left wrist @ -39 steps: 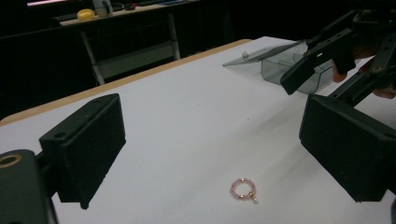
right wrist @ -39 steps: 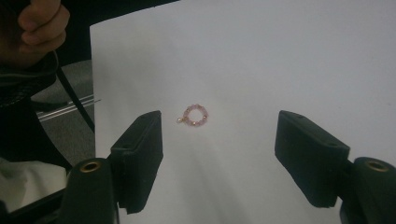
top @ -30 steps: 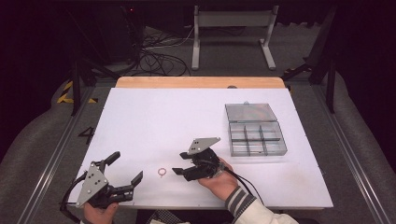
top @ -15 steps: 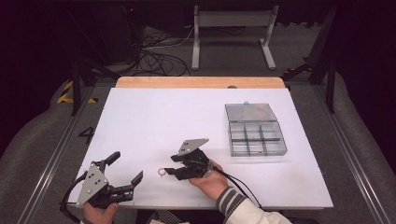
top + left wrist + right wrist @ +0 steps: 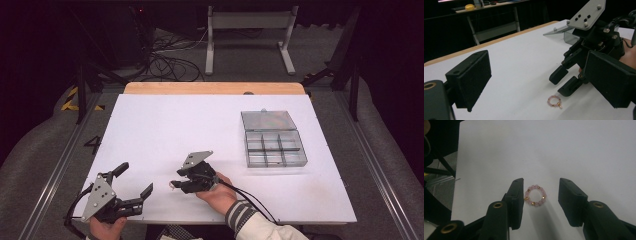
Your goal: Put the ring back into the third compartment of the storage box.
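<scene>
Right claw (image 5: 540,197) spread astride the bead ring (image 5: 535,195), ring half-hidden beneath it from above.

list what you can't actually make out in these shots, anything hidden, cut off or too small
- Bead ring, high view: too small; beads unreadable, partly behind the right tongs.
- Compartment box, high view: contents too small to tell. In the left gripper view the right tongs cover most of it.
- Ring, right gripper view: touching the near jaw or not, unclear.
- Left tongs, high view: the hand is cut by the bottom edge.
</scene>
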`<state>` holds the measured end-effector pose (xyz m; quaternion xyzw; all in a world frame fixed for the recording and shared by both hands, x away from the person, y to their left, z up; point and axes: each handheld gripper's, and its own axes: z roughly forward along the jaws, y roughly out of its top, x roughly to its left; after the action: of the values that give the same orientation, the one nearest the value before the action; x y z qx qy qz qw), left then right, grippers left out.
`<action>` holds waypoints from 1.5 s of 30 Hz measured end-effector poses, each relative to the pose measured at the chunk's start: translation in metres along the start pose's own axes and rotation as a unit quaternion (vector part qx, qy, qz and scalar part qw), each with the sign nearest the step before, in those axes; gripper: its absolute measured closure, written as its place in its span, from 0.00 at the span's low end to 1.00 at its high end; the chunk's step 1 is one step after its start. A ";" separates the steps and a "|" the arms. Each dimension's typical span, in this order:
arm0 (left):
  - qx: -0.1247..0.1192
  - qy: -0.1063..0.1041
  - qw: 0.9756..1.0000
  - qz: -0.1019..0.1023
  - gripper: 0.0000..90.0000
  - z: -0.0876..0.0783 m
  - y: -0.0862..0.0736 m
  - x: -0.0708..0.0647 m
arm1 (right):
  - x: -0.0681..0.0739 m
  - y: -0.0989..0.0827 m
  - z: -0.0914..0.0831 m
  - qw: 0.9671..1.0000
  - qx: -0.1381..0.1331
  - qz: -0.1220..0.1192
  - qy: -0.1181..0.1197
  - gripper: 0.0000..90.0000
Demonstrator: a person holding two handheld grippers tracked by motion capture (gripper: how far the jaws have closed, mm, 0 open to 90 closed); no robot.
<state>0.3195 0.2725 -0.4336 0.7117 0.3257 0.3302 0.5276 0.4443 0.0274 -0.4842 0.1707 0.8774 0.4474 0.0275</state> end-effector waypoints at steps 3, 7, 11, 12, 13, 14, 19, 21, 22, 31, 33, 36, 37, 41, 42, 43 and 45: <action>-0.002 -0.001 1.000 -0.002 0.09 0.000 0.000 0.000 | 0.000 0.000 0.005 1.000 0.003 -0.002 -0.004 0.64; -0.001 -0.001 1.000 -0.002 0.09 0.000 0.000 0.000 | 0.000 -0.001 0.010 1.000 0.008 -0.004 -0.006 0.65; -0.001 -0.001 1.000 -0.001 0.09 0.000 0.000 0.000 | 0.000 -0.001 0.013 1.000 0.012 -0.005 -0.007 0.67; -0.002 -0.001 1.000 -0.001 0.09 0.000 0.000 0.000 | 0.000 -0.002 0.014 1.000 0.012 -0.005 -0.007 0.67; -0.002 -0.001 1.000 -0.002 0.09 0.000 0.000 0.000 | 0.000 -0.002 0.015 1.000 0.012 -0.008 -0.008 0.68; -0.002 -0.001 1.000 -0.002 0.09 0.000 0.000 0.000 | 0.000 -0.002 0.015 1.000 0.013 -0.008 -0.010 0.69; -0.002 -0.002 1.000 -0.003 0.09 0.000 0.000 0.000 | 0.000 -0.001 0.016 1.000 0.014 -0.015 -0.015 0.74; -0.002 -0.002 1.000 -0.003 0.09 0.000 0.000 0.000 | 0.000 -0.002 0.017 1.000 0.015 -0.019 -0.016 0.76; -0.002 -0.002 1.000 -0.003 0.09 0.000 0.000 0.000 | 0.001 -0.002 0.018 0.999 0.017 -0.022 -0.017 0.78; -0.002 -0.004 1.000 -0.005 0.09 0.000 0.000 0.000 | 0.003 -0.001 0.020 0.999 0.026 -0.041 -0.022 0.92; -0.002 -0.004 1.000 -0.005 0.09 0.000 0.000 0.000 | 0.003 -0.001 0.020 0.998 0.026 -0.044 -0.026 0.95; -0.002 -0.004 1.000 -0.005 0.09 0.000 0.000 0.000 | 0.004 -0.001 0.020 0.998 0.026 -0.047 -0.027 0.96; -0.002 -0.004 1.000 -0.005 0.09 0.000 0.000 0.000 | 0.004 -0.001 0.020 0.998 0.027 -0.047 -0.028 0.96; -0.002 -0.004 1.000 -0.005 0.09 0.000 0.000 0.000 | 0.005 -0.001 0.021 0.997 0.026 -0.057 -0.035 0.96; -0.002 -0.004 1.000 -0.005 0.09 0.000 0.000 0.000 | 0.006 -0.001 0.021 0.997 0.026 -0.058 -0.035 0.97; -0.002 -0.004 1.000 -0.004 0.09 -0.001 0.000 0.000 | 0.006 0.000 0.020 0.997 0.026 -0.059 -0.036 0.97; -0.003 -0.003 1.000 -0.007 0.09 0.000 0.000 0.000 | 0.006 0.000 0.020 0.997 0.023 -0.060 -0.038 0.97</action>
<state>0.3192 0.2728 -0.4337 0.7086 0.3279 0.3254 0.5334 0.4425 0.0445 -0.4951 0.1354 0.8945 0.4177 0.0839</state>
